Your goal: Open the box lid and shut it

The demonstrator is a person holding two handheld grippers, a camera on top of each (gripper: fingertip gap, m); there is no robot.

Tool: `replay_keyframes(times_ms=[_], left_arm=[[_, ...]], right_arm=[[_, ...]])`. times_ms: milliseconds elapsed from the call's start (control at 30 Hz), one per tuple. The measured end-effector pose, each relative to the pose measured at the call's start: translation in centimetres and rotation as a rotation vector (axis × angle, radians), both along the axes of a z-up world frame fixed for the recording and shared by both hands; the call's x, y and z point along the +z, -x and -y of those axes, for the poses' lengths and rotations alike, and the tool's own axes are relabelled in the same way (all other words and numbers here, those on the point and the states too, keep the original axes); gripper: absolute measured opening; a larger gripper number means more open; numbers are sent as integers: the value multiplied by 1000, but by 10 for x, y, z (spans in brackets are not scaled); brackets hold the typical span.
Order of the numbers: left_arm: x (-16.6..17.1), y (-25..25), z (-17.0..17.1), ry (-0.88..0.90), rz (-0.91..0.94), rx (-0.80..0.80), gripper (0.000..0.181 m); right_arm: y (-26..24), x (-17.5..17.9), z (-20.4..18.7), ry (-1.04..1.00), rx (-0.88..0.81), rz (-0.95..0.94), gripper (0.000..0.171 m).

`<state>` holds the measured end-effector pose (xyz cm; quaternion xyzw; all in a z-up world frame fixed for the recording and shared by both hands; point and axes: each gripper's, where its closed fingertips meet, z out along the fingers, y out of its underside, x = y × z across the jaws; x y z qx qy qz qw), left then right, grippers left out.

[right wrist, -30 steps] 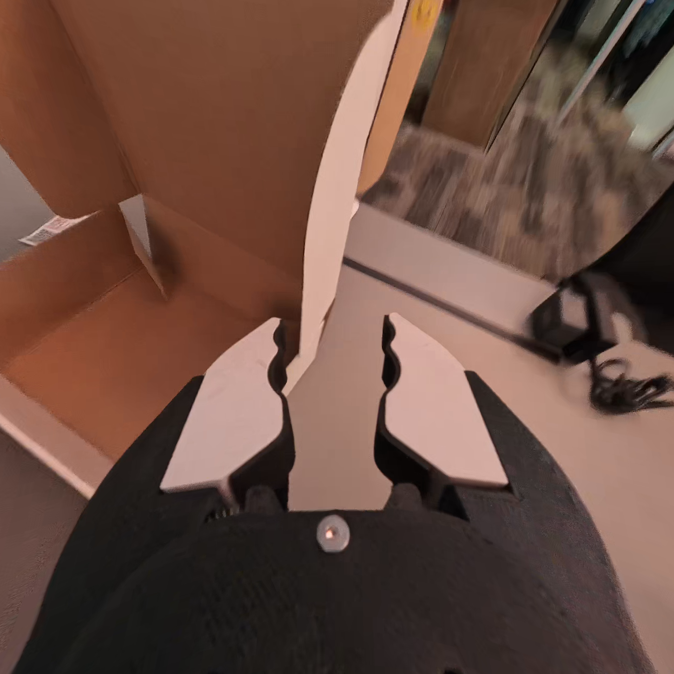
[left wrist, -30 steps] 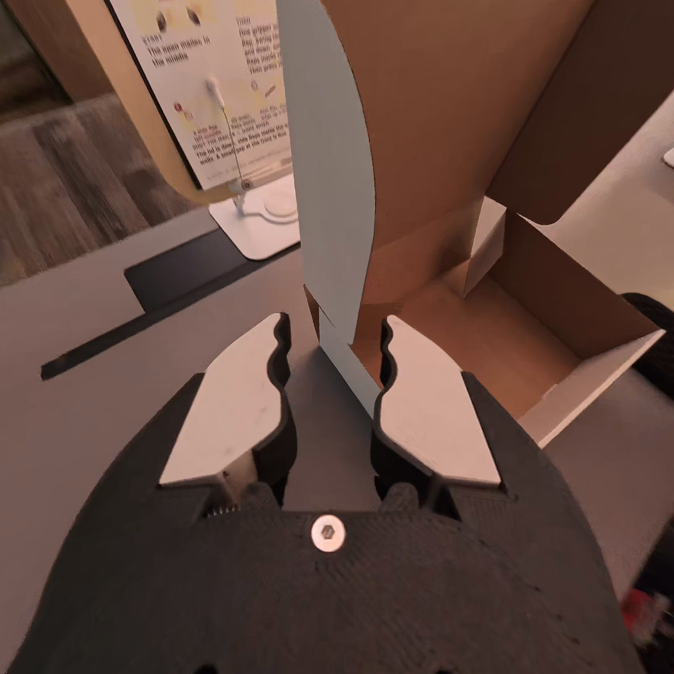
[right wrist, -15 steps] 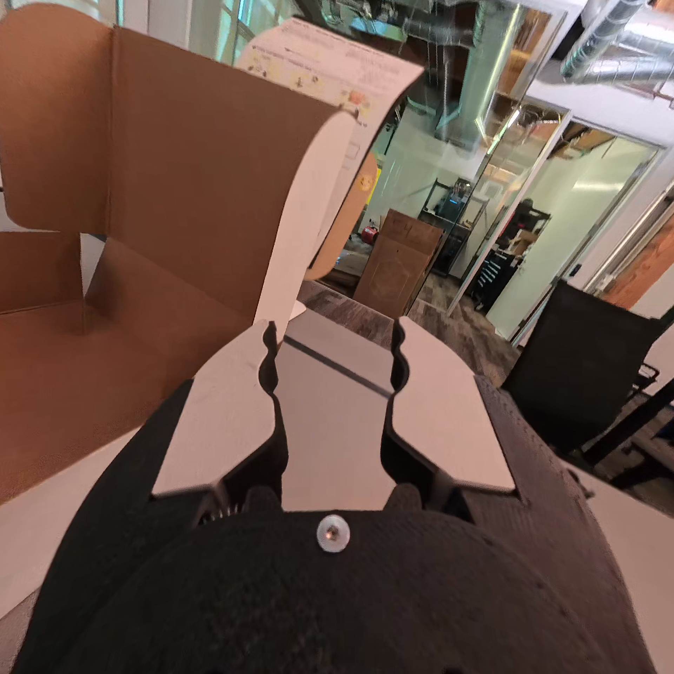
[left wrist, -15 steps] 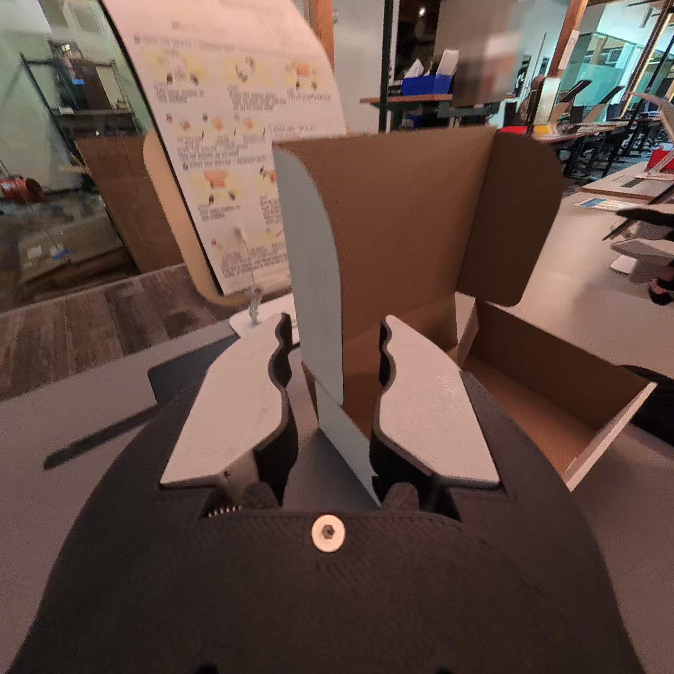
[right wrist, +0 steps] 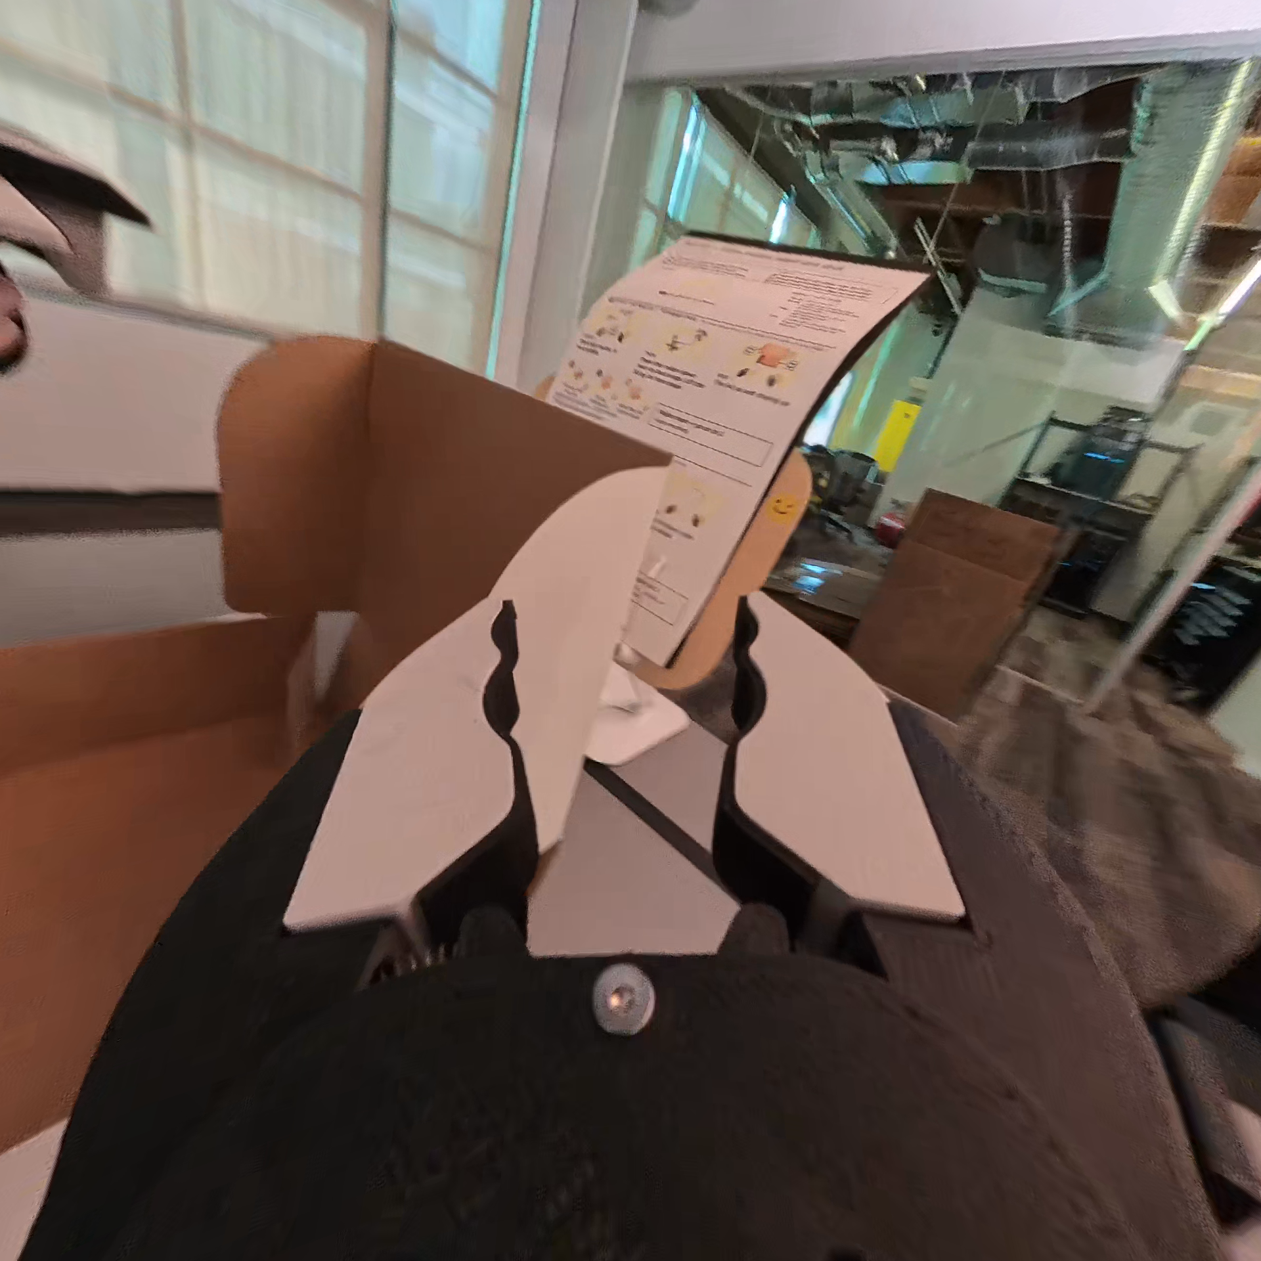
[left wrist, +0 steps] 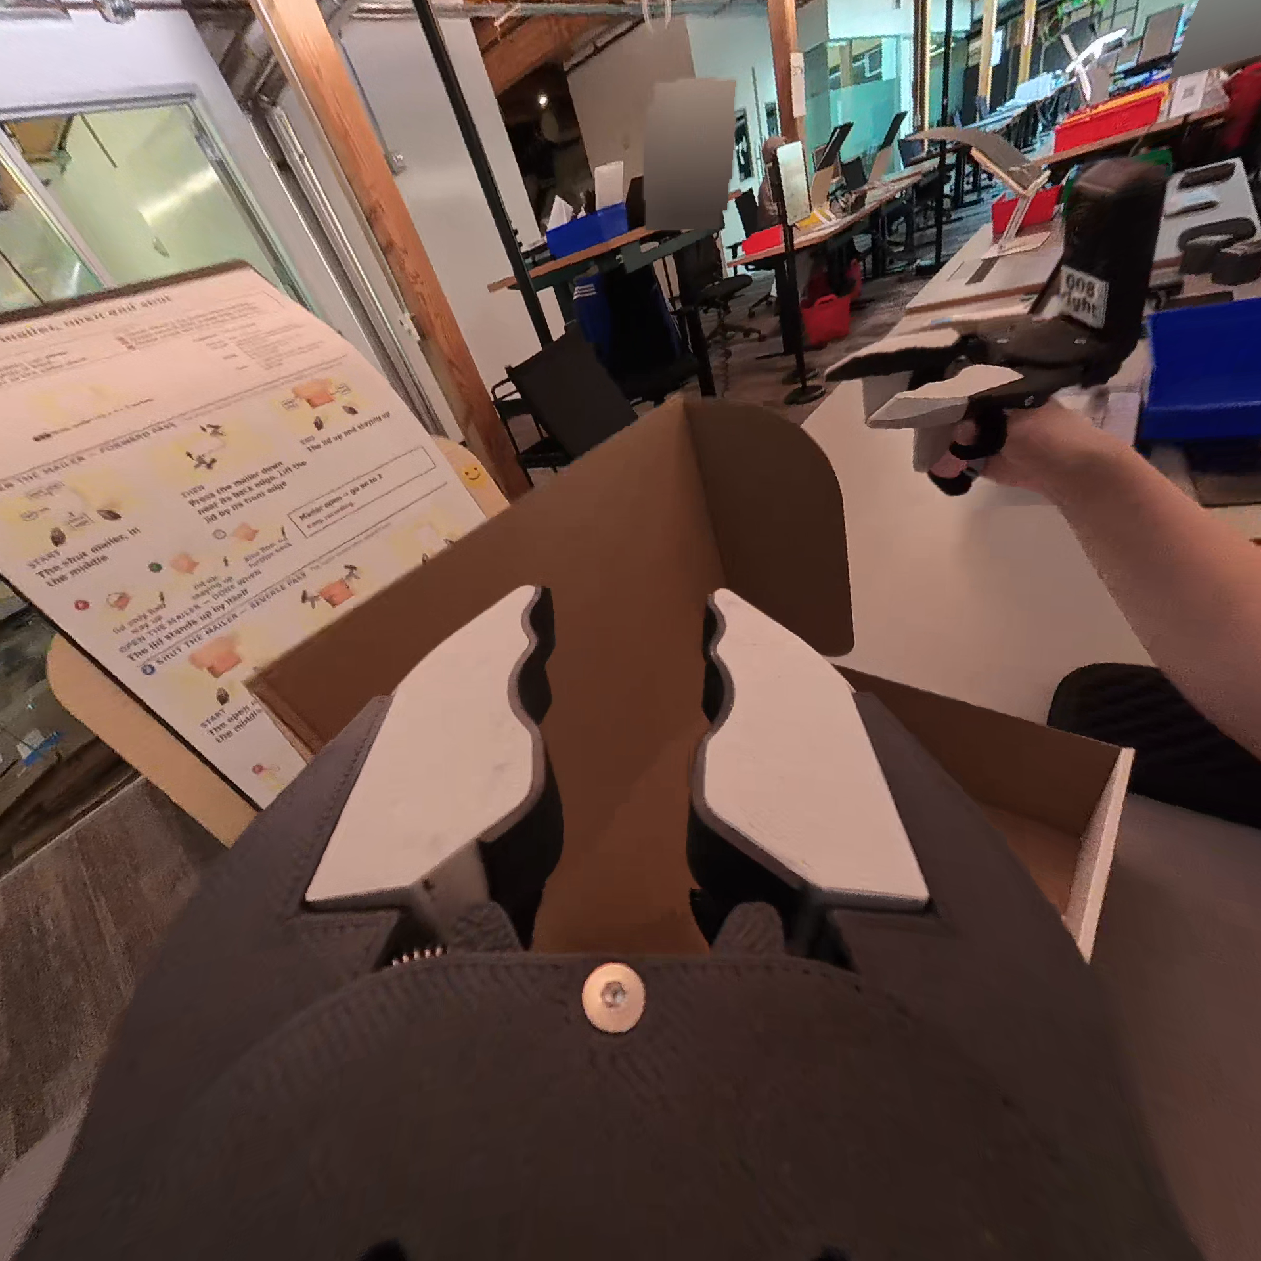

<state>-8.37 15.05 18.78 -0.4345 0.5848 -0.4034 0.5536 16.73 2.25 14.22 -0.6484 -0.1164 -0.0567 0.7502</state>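
Observation:
The cardboard box [left wrist: 1023, 778] is open, brown inside with white outer edges. Its lid [left wrist: 614, 532] stands upright with a rounded side flap [left wrist: 771, 518] folded forward. My left gripper [left wrist: 624, 655] is open and empty, raised in front of the lid's inner face. My right gripper [right wrist: 624, 614] is open; the lid's white side flap [right wrist: 580, 559] shows in its gap beside the left finger [right wrist: 437, 750], not clamped. The lid [right wrist: 443, 491] and box base [right wrist: 136, 750] lie to its left. The right gripper [left wrist: 853, 396] also shows high at the right in the left wrist view.
A printed instruction sheet on a stand [left wrist: 205, 512] is behind the box, also in the right wrist view [right wrist: 737, 382]. The grey table [left wrist: 955, 580] runs right. A person's forearm [left wrist: 1194, 580] crosses above a black object [left wrist: 1160, 737]. Office desks stand beyond.
Both grippers have risen and tilted up. The left gripper has left the lid's left flap, which no longer sits between its jaws. The lid stays upright.

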Motion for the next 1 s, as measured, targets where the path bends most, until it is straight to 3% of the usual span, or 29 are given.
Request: replay_keyframes(times_ms=[67, 233, 667, 1000], left_arm=[[-18, 6, -1, -3, 31, 18, 41], [-17, 21, -32, -44, 41, 158, 39], [-19, 47, -76, 99, 54, 263, 43], [-45, 43, -101, 193, -59, 317, 51]], right_arm=[[3, -10, 0, -89, 106, -19, 58], [-15, -19, -8, -90, 154, -198, 57], [-11, -45, -30, 78, 29, -70, 59], [-4, -36, -25, 185, -57, -81, 64]])
